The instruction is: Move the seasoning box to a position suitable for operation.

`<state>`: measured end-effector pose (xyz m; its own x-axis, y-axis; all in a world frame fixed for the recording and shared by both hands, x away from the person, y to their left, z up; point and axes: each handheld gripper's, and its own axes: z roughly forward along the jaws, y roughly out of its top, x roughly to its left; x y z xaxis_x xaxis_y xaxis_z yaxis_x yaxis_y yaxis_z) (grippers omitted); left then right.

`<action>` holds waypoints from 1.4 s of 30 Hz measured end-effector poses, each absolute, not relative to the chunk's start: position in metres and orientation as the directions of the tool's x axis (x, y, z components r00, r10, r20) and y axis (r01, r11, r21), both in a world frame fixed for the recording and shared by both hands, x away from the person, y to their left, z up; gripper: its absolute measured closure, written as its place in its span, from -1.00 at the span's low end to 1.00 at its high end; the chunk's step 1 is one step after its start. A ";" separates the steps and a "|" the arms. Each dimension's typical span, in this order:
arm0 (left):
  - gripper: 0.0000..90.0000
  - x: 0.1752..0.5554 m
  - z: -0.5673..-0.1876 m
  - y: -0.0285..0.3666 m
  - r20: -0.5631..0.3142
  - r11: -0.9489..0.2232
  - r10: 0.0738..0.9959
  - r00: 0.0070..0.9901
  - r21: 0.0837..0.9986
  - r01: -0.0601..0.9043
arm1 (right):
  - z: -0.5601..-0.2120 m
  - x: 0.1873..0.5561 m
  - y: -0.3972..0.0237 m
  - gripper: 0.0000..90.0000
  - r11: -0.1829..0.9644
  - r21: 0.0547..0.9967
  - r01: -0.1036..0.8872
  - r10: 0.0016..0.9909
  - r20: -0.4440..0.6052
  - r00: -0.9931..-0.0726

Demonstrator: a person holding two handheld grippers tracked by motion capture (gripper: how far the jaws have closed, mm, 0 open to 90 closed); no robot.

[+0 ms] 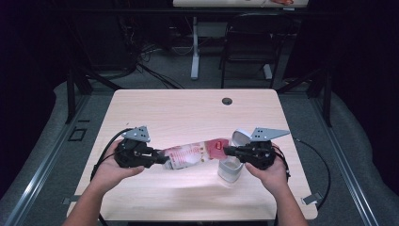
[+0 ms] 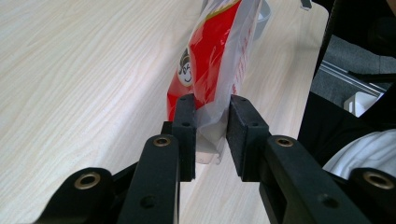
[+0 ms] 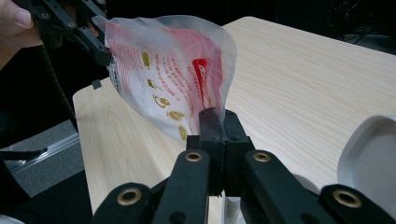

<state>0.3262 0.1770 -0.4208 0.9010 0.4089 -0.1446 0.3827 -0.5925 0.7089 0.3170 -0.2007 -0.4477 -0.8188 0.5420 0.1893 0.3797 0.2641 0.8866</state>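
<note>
Red-and-clear plastic bag (image 1: 190,157) stretched above surface's near edge: left hand-held gripper (image 2: 208,126) clamps one end, right hand-held gripper (image 3: 219,128) pinches the other fully closed, likely steadying it for pouring into white container (image 1: 230,170).

Black tongs (image 1: 164,160) with brass-ringed screw holes, grey three-cornered plates, trailing black cables.

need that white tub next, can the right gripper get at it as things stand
Probably not yet. The white tub sits just beside and below the right gripper, nothing between them, but its jaws are shut on the red and white bag, which the left gripper also holds. It must release first.
</note>
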 end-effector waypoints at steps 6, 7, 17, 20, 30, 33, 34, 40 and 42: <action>0.65 0.326 -0.417 0.176 -0.140 -0.588 0.411 0.901 0.715 0.379 | -0.448 0.318 -0.203 1.00 0.259 0.888 0.380 0.547 0.189 -0.816; 0.65 0.326 -0.416 0.176 -0.139 -0.589 0.410 0.901 0.714 0.378 | -0.449 0.318 -0.203 1.00 0.257 0.888 0.381 0.548 0.191 -0.814; 0.65 0.326 -0.410 0.173 -0.130 -0.580 0.411 0.902 0.726 0.369 | -0.452 0.320 -0.206 1.00 0.242 0.890 0.386 0.560 0.197 -0.805; 0.65 0.326 -0.408 0.172 -0.130 -0.578 0.411 0.902 0.728 0.368 | -0.452 0.320 -0.207 1.00 0.239 0.890 0.388 0.561 0.200 -0.804; 0.66 0.329 -0.403 0.170 -0.121 -0.584 0.410 0.904 0.727 0.362 | -0.454 0.321 -0.210 1.00 0.229 0.890 0.394 0.567 0.207 -0.797; 0.66 0.330 -0.402 0.170 -0.123 -0.580 0.411 0.903 0.729 0.363 | -0.454 0.321 -0.210 1.00 0.220 0.892 0.396 0.568 0.213 -0.795; 0.66 0.330 -0.402 0.170 -0.124 -0.580 0.410 0.903 0.729 0.364 | -0.454 0.321 -0.210 1.00 0.219 0.892 0.397 0.569 0.214 -0.794; 0.66 0.331 -0.400 0.169 -0.121 -0.582 0.414 0.902 0.727 0.365 | -0.454 0.322 -0.210 1.00 0.224 0.891 0.395 0.575 0.207 -0.792; 0.66 0.331 -0.399 0.168 -0.119 -0.585 0.415 0.902 0.724 0.365 | -0.454 0.321 -0.210 1.00 0.225 0.891 0.394 0.577 0.205 -0.791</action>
<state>0.3313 0.1684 -0.3991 0.9018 0.4153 -0.1194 0.3654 -0.5853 0.7238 0.3215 -0.2097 -0.4544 -0.7907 0.5770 0.2046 0.3944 0.2246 0.8911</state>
